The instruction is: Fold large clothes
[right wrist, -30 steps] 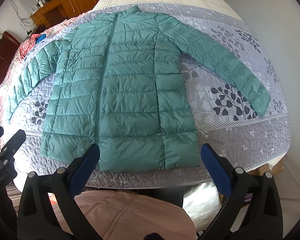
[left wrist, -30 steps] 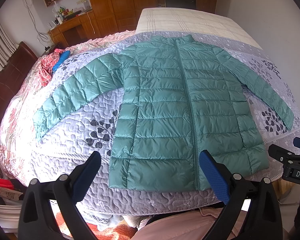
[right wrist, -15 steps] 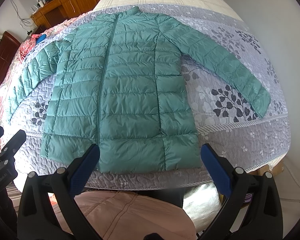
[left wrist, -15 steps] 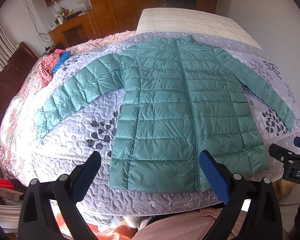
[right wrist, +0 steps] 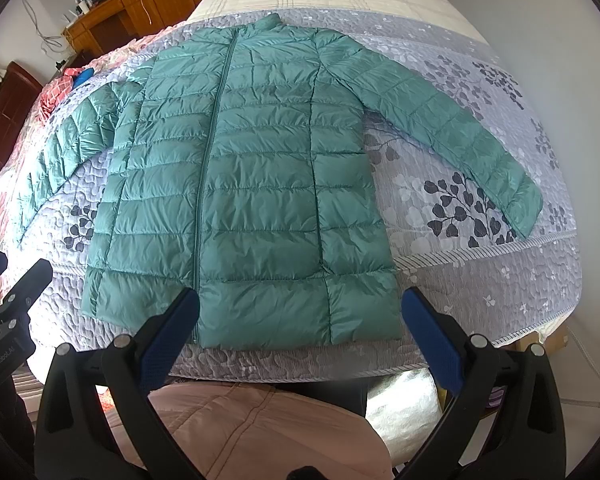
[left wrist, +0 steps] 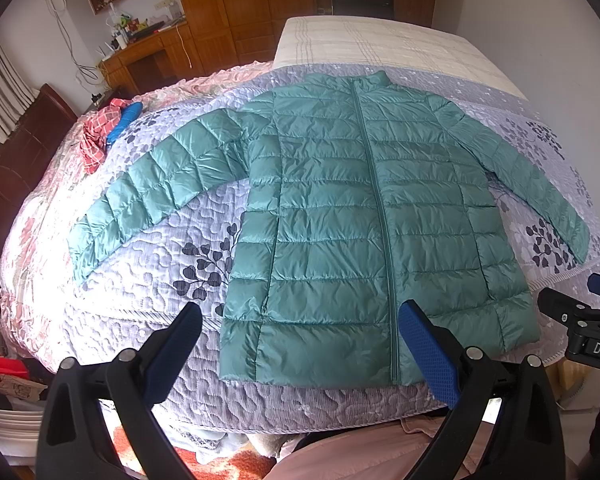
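Teal quilted puffer jacket (left wrist: 352,216) lay flat, front up and zipped, on a grey-lilac leaf-print quilt (left wrist: 156,264) covering the bed, collar toward the far end, hem near the closest edge of the bed. Both sleeves were spread out and angled down: one toward the pink floral bedding (left wrist: 24,232) on the left, the other (right wrist: 452,120) toward the right edge of the quilt. Left gripper (left wrist: 300,344) hovered over the hem with blue-padded jaws wide apart, holding nothing. Right gripper (right wrist: 300,328) likewise gaped, empty, above the hem. A red checked cloth (left wrist: 98,140) and a blue object (left wrist: 125,120) sat on the far left of the bed, well apart from the jacket. A wooden desk (left wrist: 148,56) stood beyond.
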`<move>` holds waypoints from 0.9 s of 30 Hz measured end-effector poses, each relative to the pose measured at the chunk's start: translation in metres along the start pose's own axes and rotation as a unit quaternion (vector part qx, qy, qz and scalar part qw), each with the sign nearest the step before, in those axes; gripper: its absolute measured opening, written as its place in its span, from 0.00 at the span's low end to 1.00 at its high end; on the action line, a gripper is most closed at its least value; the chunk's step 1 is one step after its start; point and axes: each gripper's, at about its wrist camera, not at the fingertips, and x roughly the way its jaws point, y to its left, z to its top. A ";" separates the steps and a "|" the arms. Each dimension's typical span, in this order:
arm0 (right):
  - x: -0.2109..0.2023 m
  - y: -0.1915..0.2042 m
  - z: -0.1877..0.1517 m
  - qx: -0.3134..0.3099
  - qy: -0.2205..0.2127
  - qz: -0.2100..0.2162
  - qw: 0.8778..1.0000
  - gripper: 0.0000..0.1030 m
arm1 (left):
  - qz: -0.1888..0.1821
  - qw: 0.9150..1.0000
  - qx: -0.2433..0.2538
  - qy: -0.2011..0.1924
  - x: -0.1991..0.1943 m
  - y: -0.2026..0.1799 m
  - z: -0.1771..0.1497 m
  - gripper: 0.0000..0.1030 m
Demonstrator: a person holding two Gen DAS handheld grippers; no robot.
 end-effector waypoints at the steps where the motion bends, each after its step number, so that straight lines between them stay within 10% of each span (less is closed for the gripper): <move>1: 0.000 0.000 -0.001 0.000 0.000 0.000 1.000 0.97 | 0.000 1.000 0.000 0.000 0.000 0.000 0.000 0.96; 17: 0.008 -0.032 0.009 0.018 -0.037 0.006 0.999 0.97 | -0.017 1.000 -0.004 -0.009 0.013 -0.007 0.013 0.96; 27: 0.036 -0.209 0.019 0.199 -0.112 0.061 0.972 0.97 | -0.053 0.996 0.016 -0.077 0.054 -0.060 0.055 0.96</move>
